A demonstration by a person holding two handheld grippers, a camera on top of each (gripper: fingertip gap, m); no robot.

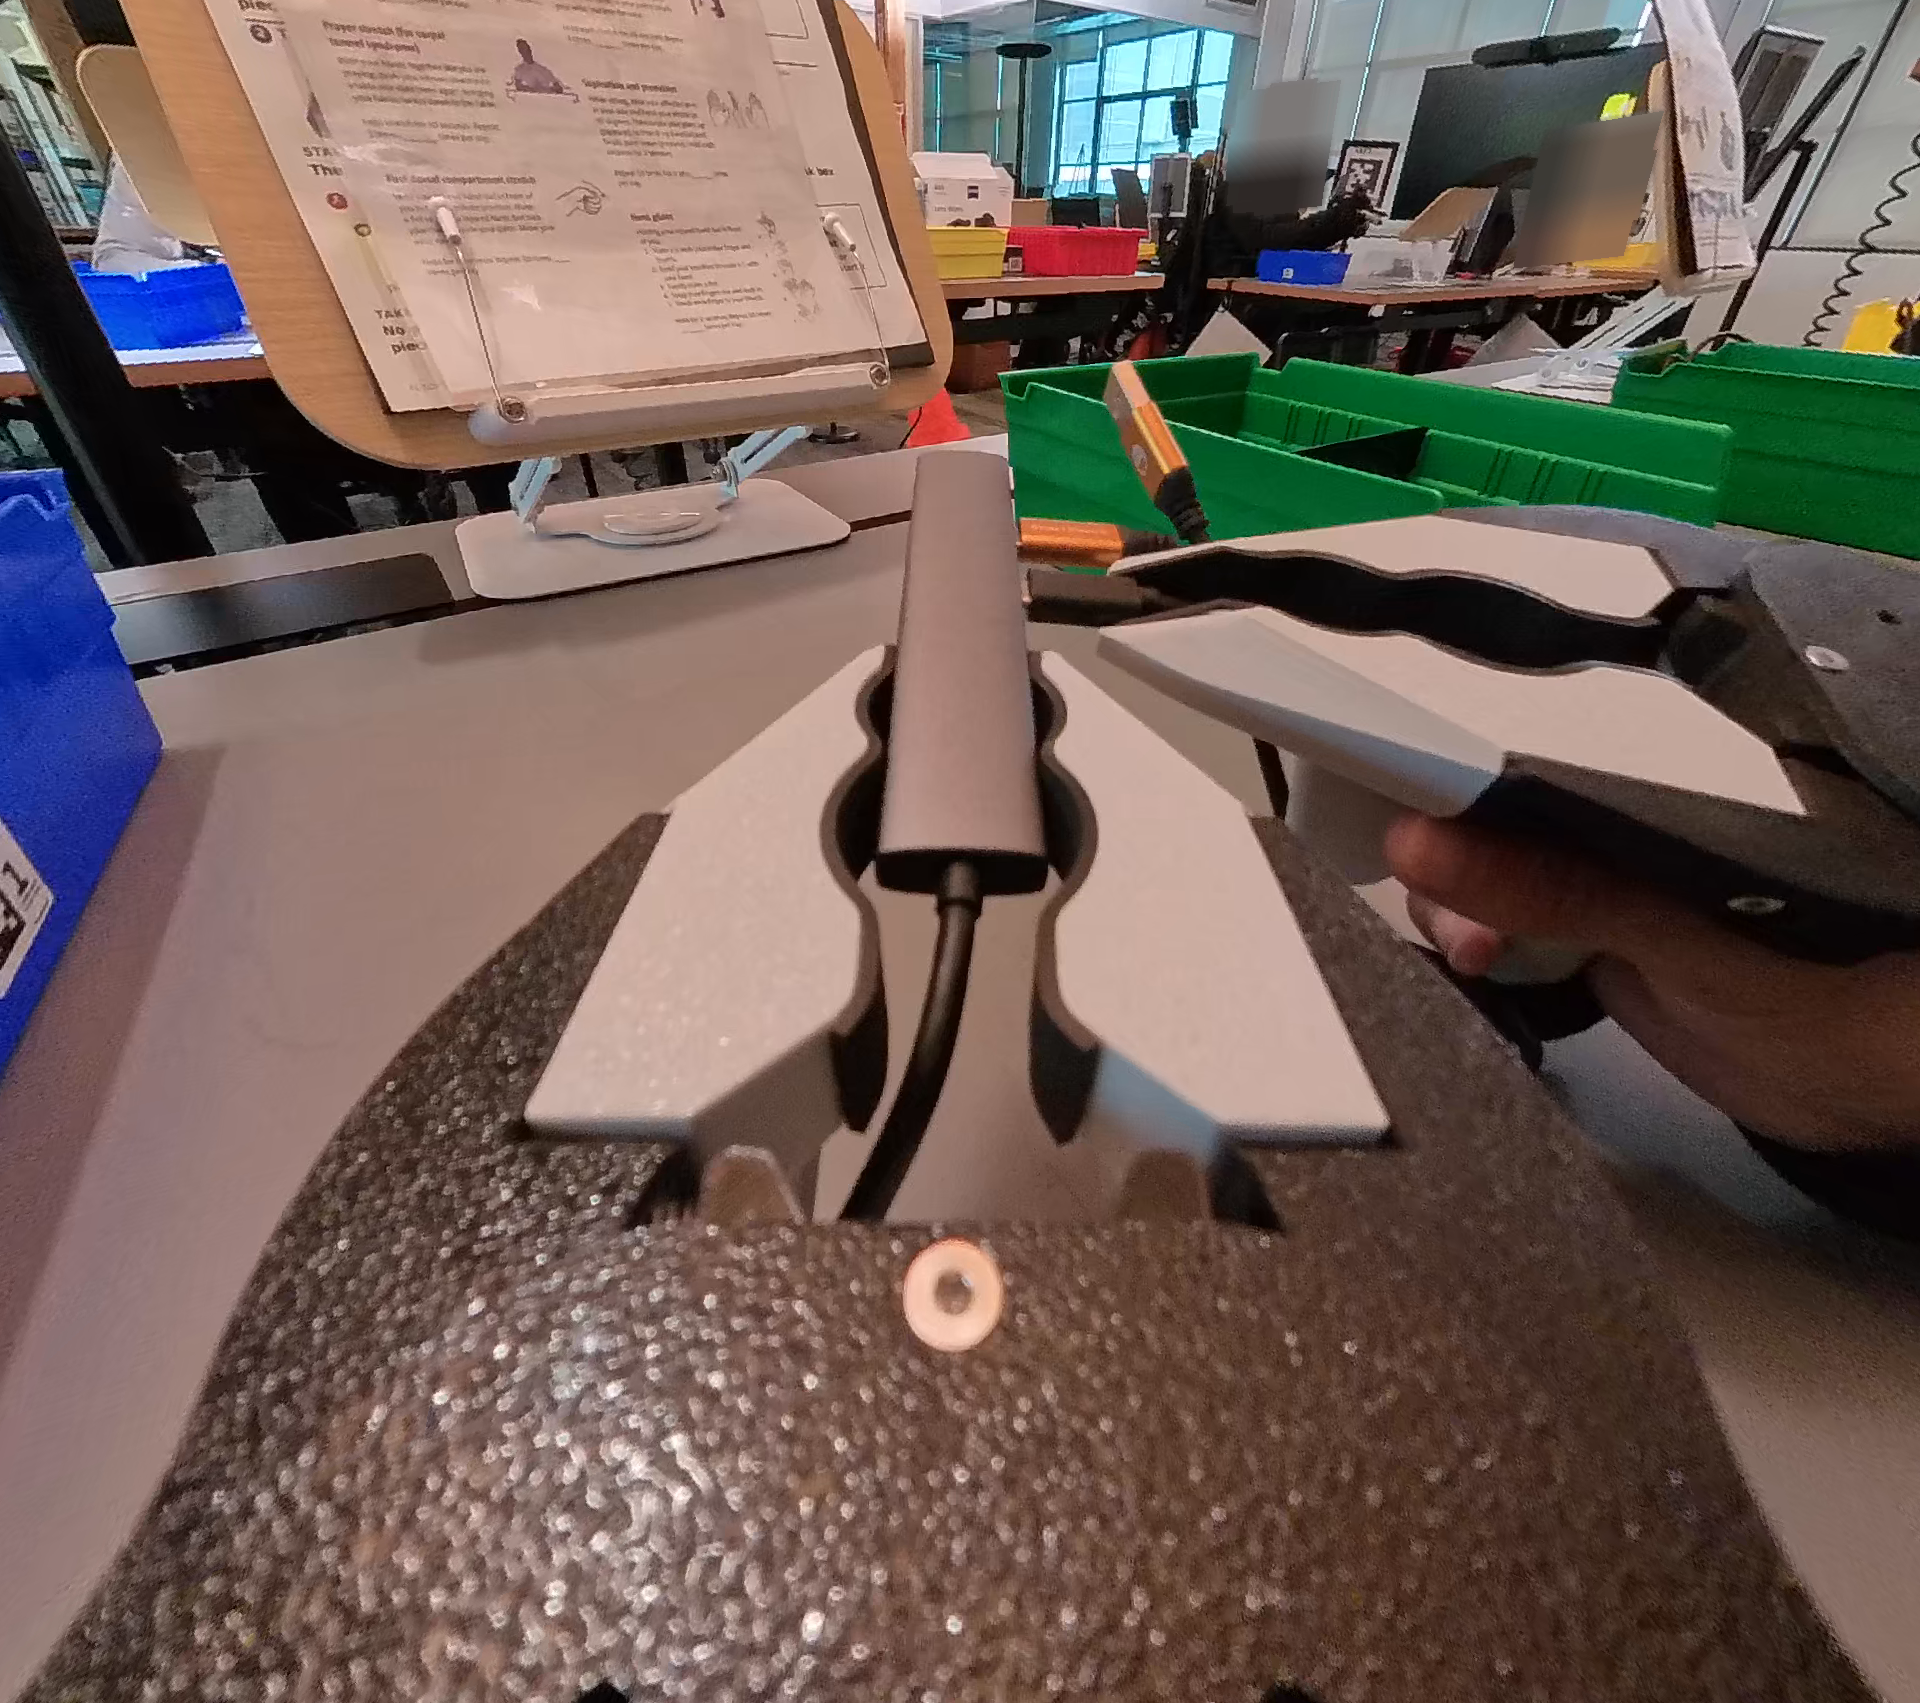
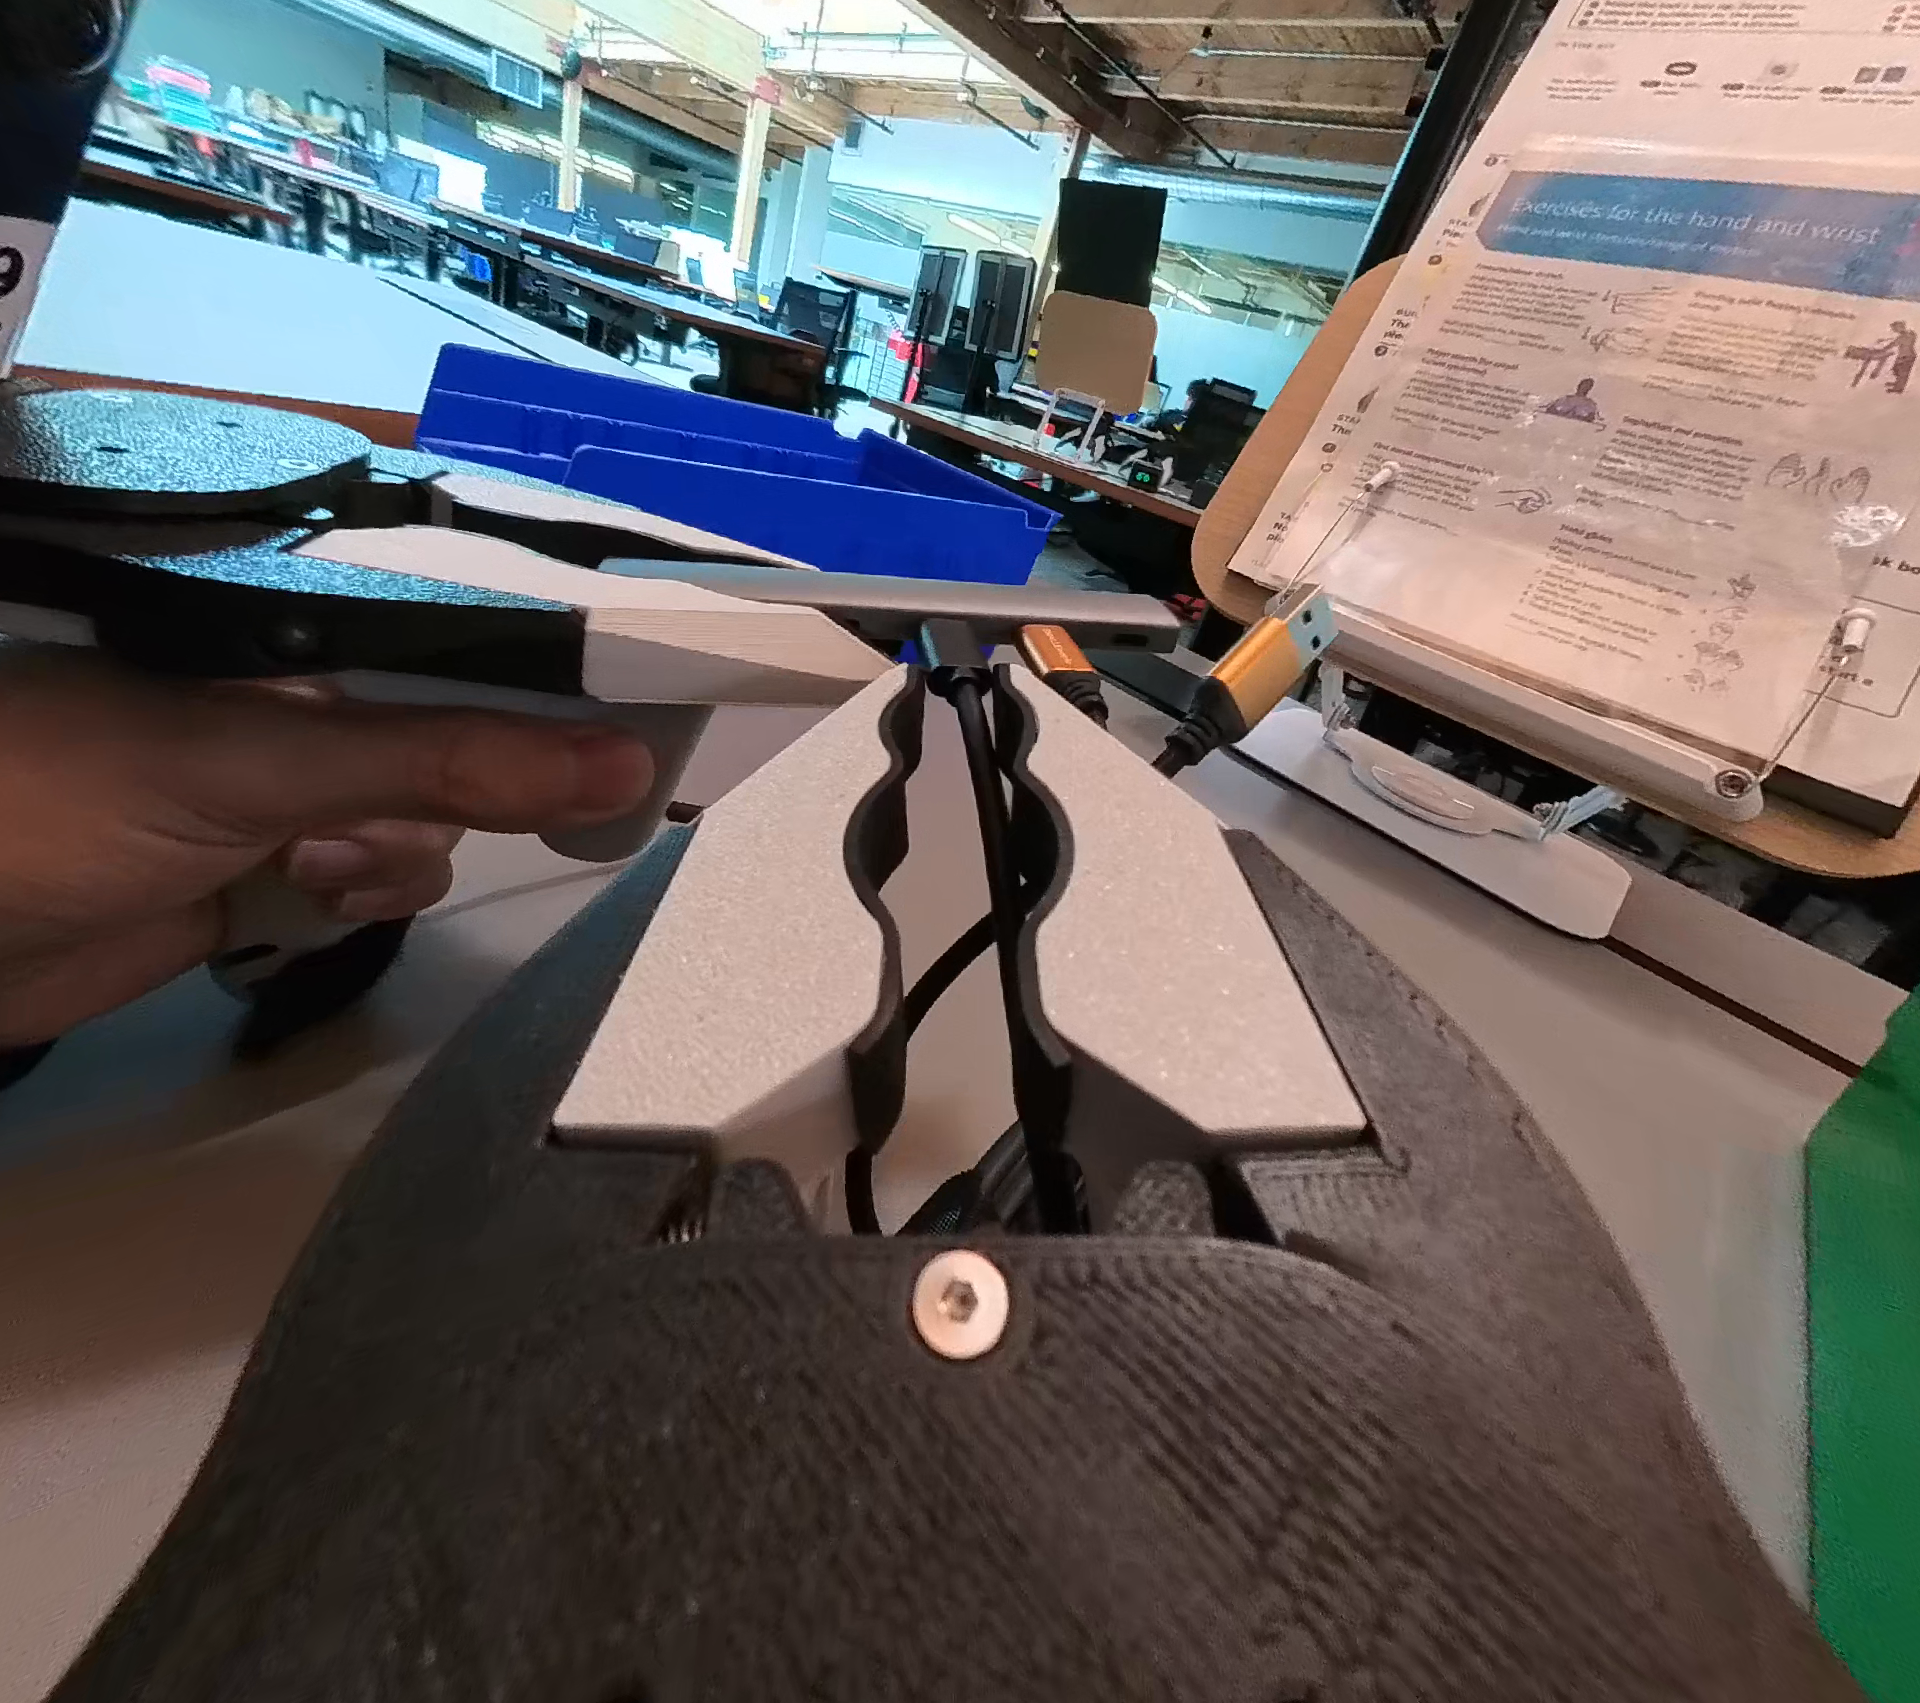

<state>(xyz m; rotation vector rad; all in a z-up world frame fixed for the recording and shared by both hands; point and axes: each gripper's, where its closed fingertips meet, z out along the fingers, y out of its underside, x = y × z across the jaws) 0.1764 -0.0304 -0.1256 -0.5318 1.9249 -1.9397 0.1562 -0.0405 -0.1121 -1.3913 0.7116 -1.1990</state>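
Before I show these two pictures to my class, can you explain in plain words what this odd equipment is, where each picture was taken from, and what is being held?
There is no robot. A person holds a two-fingered tool in each hand, and a camera on each looks forward along its fingers.

The left picture shows the left tool shut on a grey hub with a black cable trailing back. The right tool comes in from the side.

The right picture shows the right tool shut on a black plug at the hub's side. An orange plug sits in beside it, and another orange plug hangs loose.

On the table stand a document stand, a blue bin and a green bin.
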